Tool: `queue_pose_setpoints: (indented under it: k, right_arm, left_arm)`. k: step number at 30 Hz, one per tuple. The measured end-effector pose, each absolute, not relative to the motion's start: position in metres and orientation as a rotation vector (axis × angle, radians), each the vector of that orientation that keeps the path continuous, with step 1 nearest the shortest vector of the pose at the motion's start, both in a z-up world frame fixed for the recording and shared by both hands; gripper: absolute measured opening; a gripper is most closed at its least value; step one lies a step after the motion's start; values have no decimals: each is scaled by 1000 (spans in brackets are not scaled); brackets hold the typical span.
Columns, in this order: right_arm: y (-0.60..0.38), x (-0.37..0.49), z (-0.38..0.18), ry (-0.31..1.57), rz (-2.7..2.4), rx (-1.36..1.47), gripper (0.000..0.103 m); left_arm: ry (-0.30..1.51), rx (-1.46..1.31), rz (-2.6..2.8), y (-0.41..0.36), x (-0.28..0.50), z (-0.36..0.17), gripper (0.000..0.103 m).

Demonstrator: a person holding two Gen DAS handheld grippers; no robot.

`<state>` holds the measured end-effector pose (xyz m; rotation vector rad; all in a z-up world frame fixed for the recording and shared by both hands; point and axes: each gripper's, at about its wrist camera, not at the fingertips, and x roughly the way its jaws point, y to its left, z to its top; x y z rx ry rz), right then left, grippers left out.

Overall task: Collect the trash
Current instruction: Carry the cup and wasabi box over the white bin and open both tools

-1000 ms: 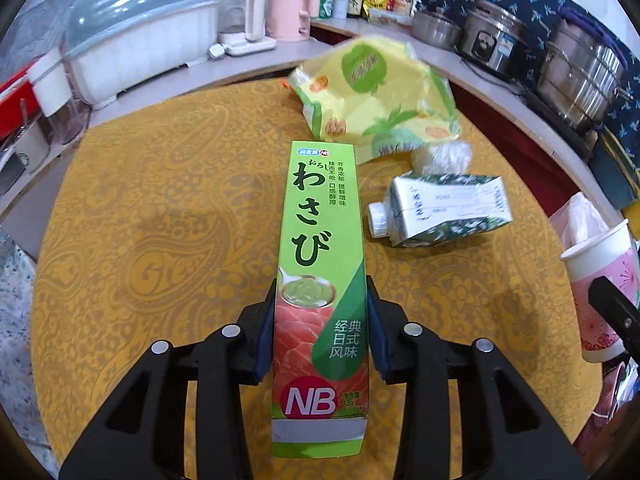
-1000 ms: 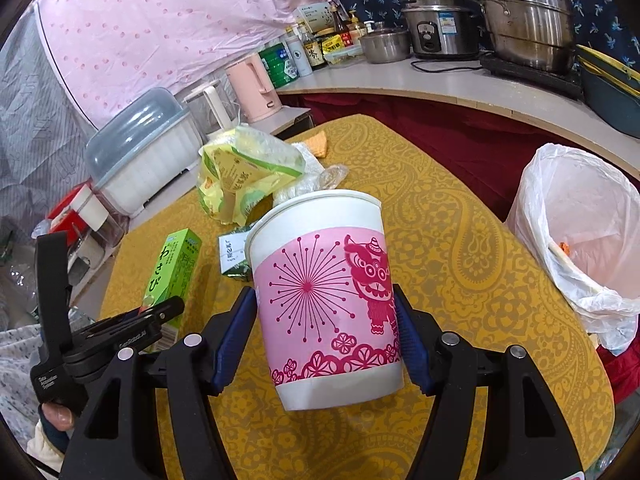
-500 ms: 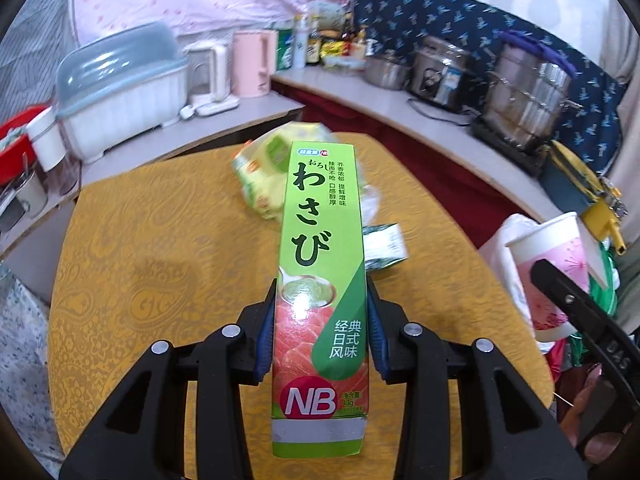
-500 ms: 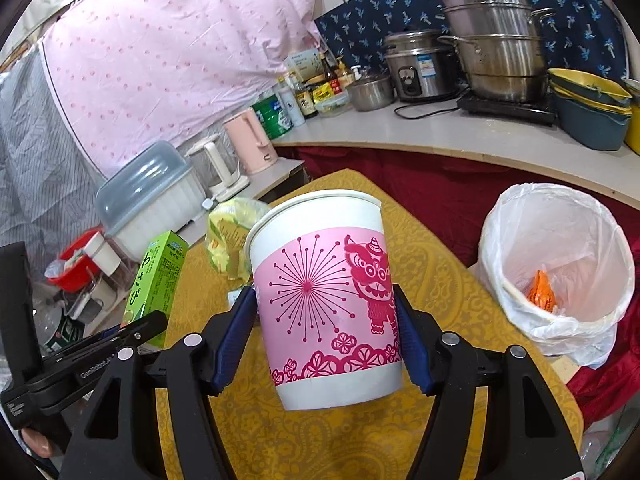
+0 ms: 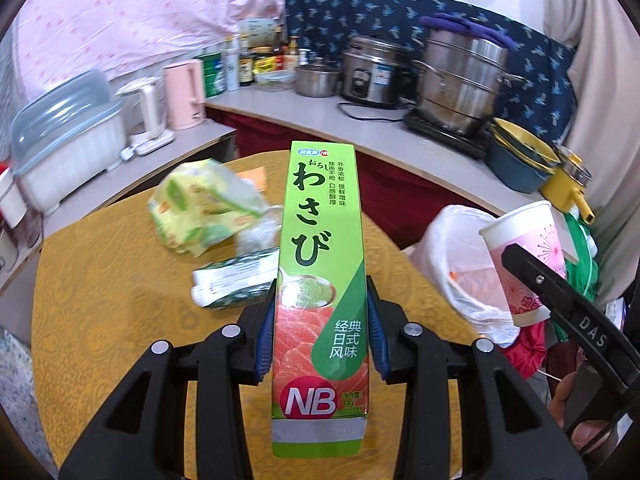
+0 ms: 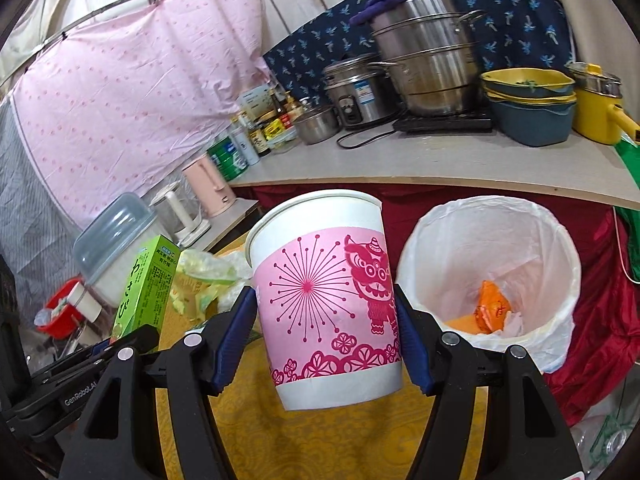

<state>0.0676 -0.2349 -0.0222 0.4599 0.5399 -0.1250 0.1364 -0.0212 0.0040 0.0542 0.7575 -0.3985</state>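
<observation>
My left gripper (image 5: pixel 320 332) is shut on a long green wasabi box (image 5: pixel 322 272) and holds it above the round yellow table (image 5: pixel 120 320). The box also shows in the right wrist view (image 6: pixel 146 280). My right gripper (image 6: pixel 326 332) is shut on a pink and white paper cup (image 6: pixel 328 292), upright, just left of the white-lined trash bin (image 6: pixel 492 276). The cup (image 5: pixel 524 264) and bin (image 5: pixel 464 264) also show at the right of the left wrist view. A crumpled yellow-green bag (image 5: pixel 204 208), a clear plastic wrap (image 5: pixel 258 236) and a flattened green carton (image 5: pixel 236 280) lie on the table.
The bin holds orange scraps (image 6: pixel 490 308). A grey counter (image 5: pixel 360 128) curves behind the table with steel pots (image 5: pixel 460 76), a rice cooker (image 5: pixel 372 72), stacked bowls (image 6: pixel 528 108), a yellow pot (image 6: pixel 600 108), bottles, pink kettle (image 5: pixel 184 92) and a lidded dish rack (image 5: pixel 64 136).
Both grippers have risen and swung right toward the bin with their loads. The bin now sits closer beside the cup, and the table items look farther off.
</observation>
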Motion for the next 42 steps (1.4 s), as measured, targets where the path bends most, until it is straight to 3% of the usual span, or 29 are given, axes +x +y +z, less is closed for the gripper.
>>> queue_pose_setpoints:
  k: [26,42]
  right_arm:
    - [-386,37,-48,495,-365,567,64]
    - [-423,59,-80,539,-411,610,64]
  left_arm:
    - [815,255,-630,-198,124,-26,37]
    - [880,267,-658,-254,159,-55,38]
